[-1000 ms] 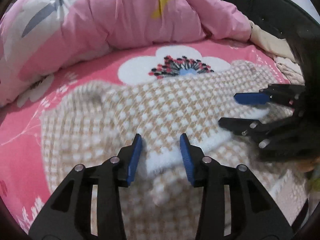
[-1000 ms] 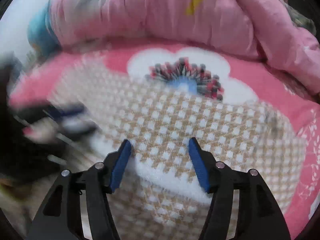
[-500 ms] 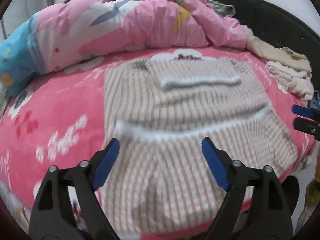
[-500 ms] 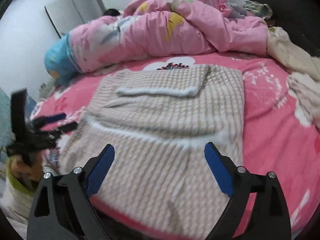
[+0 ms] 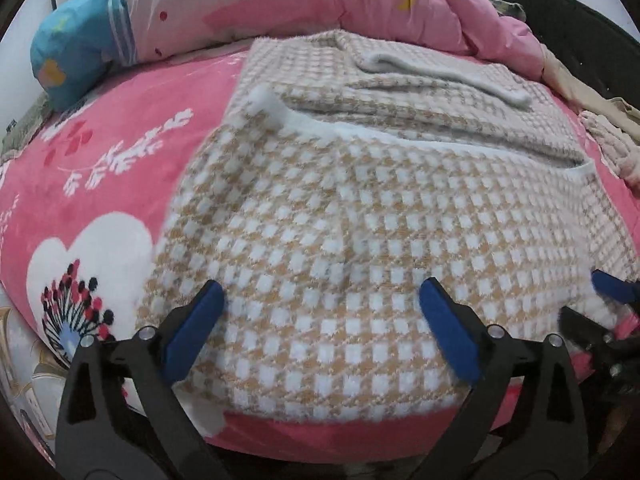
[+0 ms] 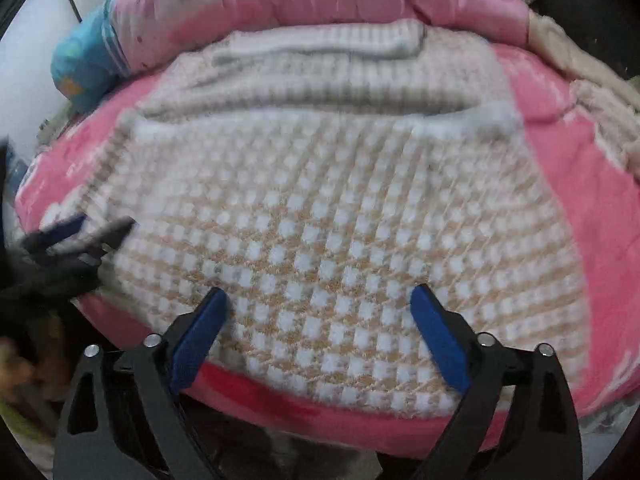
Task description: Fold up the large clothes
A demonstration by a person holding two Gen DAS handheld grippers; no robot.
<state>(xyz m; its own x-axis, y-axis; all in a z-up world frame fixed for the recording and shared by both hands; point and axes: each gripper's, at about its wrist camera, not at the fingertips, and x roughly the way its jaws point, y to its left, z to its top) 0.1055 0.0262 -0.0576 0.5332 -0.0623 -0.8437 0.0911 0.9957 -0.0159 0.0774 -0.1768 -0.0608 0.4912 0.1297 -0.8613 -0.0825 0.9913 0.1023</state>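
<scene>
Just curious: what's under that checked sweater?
The sweater lies on a pink flowered bedsheet, visible along its left and near edges. Whatever lies beneath its middle is covered.

- Beige-and-white checked knit garment: in the right wrist view its far folded part is smeared to stripes; the check pattern there is unreadable.
- Pink floral bedsheet: mostly covered by the garment; its near edge drops out of sight below the gripper arms.
- Rumpled pink quilt with a blue end: cut off by the top edge of the picture.
- Left gripper, as the right wrist view shows it: motion-blurred, its body cut by the picture edge.
- Cream fabric pile at right: cropped by the lens rim; kind of item cannot be told.
</scene>
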